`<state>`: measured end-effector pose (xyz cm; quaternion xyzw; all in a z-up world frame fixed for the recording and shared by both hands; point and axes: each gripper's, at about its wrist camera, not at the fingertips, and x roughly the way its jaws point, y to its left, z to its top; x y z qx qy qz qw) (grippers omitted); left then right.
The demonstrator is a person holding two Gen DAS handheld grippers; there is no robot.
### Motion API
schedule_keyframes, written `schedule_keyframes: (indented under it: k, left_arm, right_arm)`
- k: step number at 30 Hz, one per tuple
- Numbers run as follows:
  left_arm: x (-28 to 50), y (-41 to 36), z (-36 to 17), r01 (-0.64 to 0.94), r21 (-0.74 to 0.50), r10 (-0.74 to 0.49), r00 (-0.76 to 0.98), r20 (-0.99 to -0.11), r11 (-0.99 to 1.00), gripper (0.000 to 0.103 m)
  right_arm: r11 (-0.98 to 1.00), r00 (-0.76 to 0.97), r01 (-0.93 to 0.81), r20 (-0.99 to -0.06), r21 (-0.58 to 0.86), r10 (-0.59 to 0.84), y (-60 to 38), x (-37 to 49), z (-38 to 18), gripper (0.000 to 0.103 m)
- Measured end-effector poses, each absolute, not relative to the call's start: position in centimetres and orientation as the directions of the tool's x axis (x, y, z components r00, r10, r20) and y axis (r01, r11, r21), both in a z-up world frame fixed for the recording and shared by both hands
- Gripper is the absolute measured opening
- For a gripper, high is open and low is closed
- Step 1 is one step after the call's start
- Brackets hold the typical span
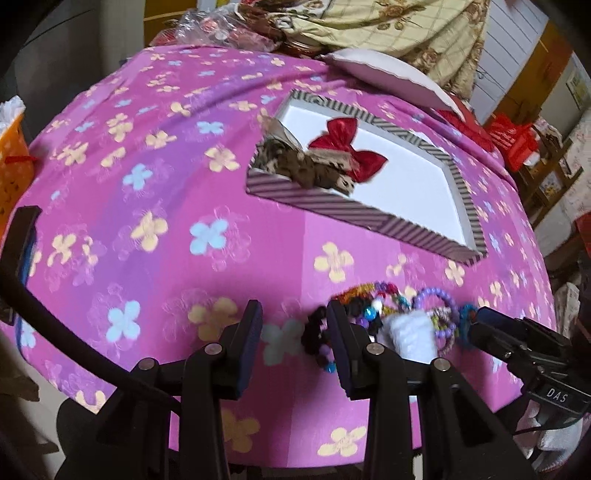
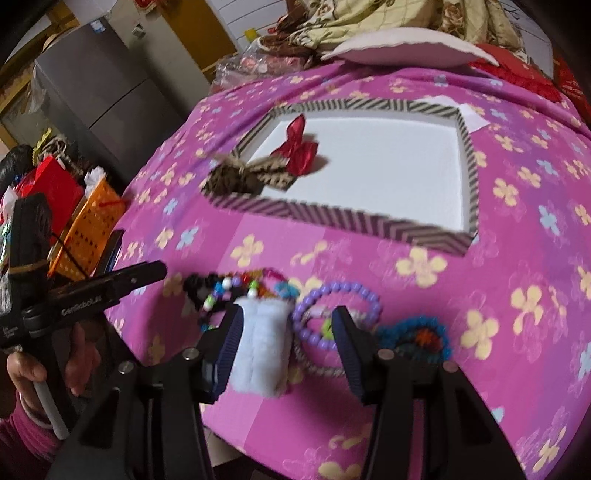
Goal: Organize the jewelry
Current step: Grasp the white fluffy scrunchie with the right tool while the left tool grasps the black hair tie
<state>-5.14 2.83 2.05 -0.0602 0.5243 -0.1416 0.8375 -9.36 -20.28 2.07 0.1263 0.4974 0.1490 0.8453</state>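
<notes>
A heap of bead bracelets (image 1: 399,306) lies on the pink flowered cloth near its front edge. My left gripper (image 1: 295,332) stands open just left of the heap, with a black bead bracelet (image 1: 314,332) against its right finger. My right gripper (image 2: 288,332) is open over the heap. A white fluffy piece (image 2: 262,343) rests between its jaws beside the left finger, next to a purple bead bracelet (image 2: 332,314). A teal bracelet (image 2: 417,336) lies just right of it. Farther back, a striped box (image 2: 469,177) with a white floor holds a red bow (image 2: 295,147) and a leopard bow (image 2: 240,177).
A white pillow (image 2: 402,48), red cloth (image 2: 517,70) and a heaped blanket (image 1: 399,33) lie along the far side. An orange basket (image 2: 92,229) and red bags stand off the left edge. A person's hand (image 2: 29,369) holds the left gripper's handle.
</notes>
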Motion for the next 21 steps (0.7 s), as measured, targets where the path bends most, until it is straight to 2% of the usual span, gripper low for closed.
schedule_keyframes:
  k: [4, 21]
  left_arm:
    - [-5.8, 3.2, 1.3, 0.201, -0.293, -0.351, 0.386, -0.853, 0.935, 0.052]
    - [-4.4, 2.2, -1.1, 0.324, -0.328, -0.426, 0.304, -0.852, 0.887, 0.052]
  right_arm:
    - [0.921, 0.443, -0.148, -0.808, 0.360, 0.387, -19.3, -10.2, 1.7, 0.053]
    - [0.942, 0.384, -0.177, -0.861, 0.286, 0.334, -15.1, -9.7, -1.3, 0.056]
